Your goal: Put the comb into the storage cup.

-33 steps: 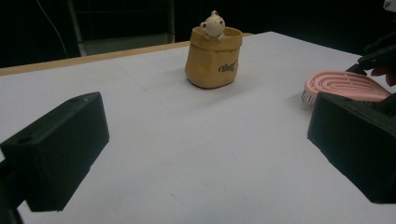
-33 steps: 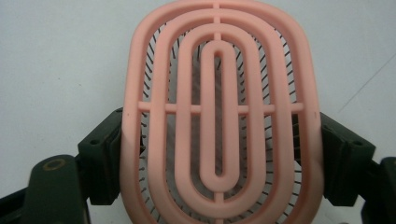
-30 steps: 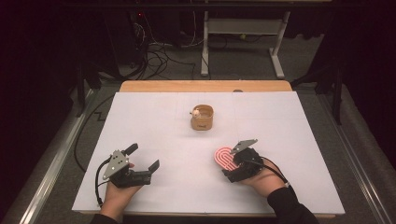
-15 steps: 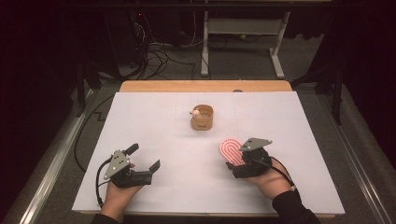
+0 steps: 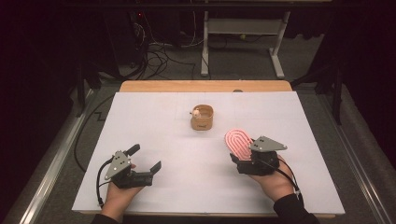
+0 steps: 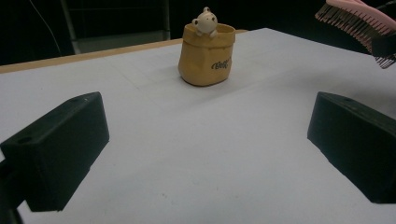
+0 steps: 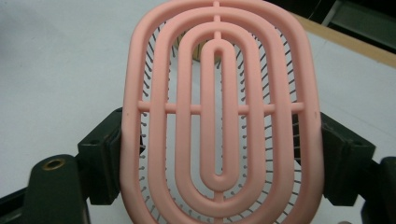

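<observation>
- High view, near left: left hand-held gripper (image 5: 145, 158) resting low on the white table (image 5: 154, 112), jaws spread wide with nothing between them; probably parked as the spare hand, aimed toward the middle to steady or receive something if needed.
- Left gripper view, straight ahead between those jaws: tan sack-shaped holder (image 6: 205, 56) standing upright near the far middle of the table, small bear figure (image 6: 204, 21) peeking over its rim, mouth facing up; likely the place meant for the brush.
- Right of the holder and apart from it: pink vented hairbrush (image 5: 238, 143), clear of the table, bristles facing down, back facing the camera.
- Near right: right hand-held gripper (image 5: 243, 156) clamped across the brush's sides at its wide part, so jaws fairly far apart yet pressing; a grip across the width probably keeps the head from twisting.
</observation>
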Action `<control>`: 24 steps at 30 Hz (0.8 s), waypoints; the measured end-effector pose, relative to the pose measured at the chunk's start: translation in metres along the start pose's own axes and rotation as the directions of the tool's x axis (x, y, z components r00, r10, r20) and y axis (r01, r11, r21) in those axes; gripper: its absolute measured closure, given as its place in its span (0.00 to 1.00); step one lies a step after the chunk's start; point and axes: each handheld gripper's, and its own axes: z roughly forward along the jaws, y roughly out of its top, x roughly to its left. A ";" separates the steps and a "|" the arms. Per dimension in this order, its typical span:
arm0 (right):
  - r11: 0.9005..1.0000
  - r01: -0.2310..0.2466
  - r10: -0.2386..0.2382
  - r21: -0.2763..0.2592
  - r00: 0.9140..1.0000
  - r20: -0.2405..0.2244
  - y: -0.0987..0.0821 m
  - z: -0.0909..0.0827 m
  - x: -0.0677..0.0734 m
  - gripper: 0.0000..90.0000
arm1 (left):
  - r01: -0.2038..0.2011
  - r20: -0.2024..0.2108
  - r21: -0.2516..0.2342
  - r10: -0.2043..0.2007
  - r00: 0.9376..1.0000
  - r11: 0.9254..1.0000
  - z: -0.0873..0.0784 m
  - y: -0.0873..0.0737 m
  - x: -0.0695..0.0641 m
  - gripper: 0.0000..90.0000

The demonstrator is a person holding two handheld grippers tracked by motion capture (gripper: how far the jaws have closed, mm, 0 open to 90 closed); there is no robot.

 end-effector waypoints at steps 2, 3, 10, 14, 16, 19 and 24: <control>1.000 -0.008 0.008 -0.022 1.000 0.005 -0.001 -0.001 0.000 0.22 | 0.005 0.000 -0.002 -0.005 1.000 1.000 0.000 0.000 0.000 0.00; 1.000 -0.006 0.006 -0.031 1.000 0.007 -0.001 -0.001 0.000 0.22 | 0.004 -0.001 -0.002 -0.004 1.000 1.000 0.000 0.000 0.000 0.00; 0.995 -0.018 0.021 -0.103 0.999 0.034 -0.004 -0.001 0.001 0.22 | 0.002 -0.002 0.002 -0.002 1.000 1.000 0.000 0.000 0.000 0.00; 0.989 -0.019 0.026 -0.147 0.998 0.049 -0.006 0.000 0.003 0.22 | 0.004 -0.003 0.002 -0.004 1.000 1.000 0.000 0.000 0.000 0.00; 0.987 -0.023 0.030 -0.159 0.999 0.045 -0.007 0.001 0.002 0.22 | 0.006 -0.003 0.004 -0.006 1.000 1.000 0.000 0.000 0.000 0.00; 0.983 -0.032 0.041 -0.183 0.998 0.049 -0.008 0.002 0.003 0.22 | 0.007 -0.003 0.003 -0.007 1.000 1.000 -0.001 0.000 0.000 0.00; 0.973 -0.043 0.055 -0.227 0.997 0.048 -0.008 0.003 0.005 0.22 | 0.014 -0.002 0.001 -0.014 1.000 1.000 -0.001 0.000 0.000 0.00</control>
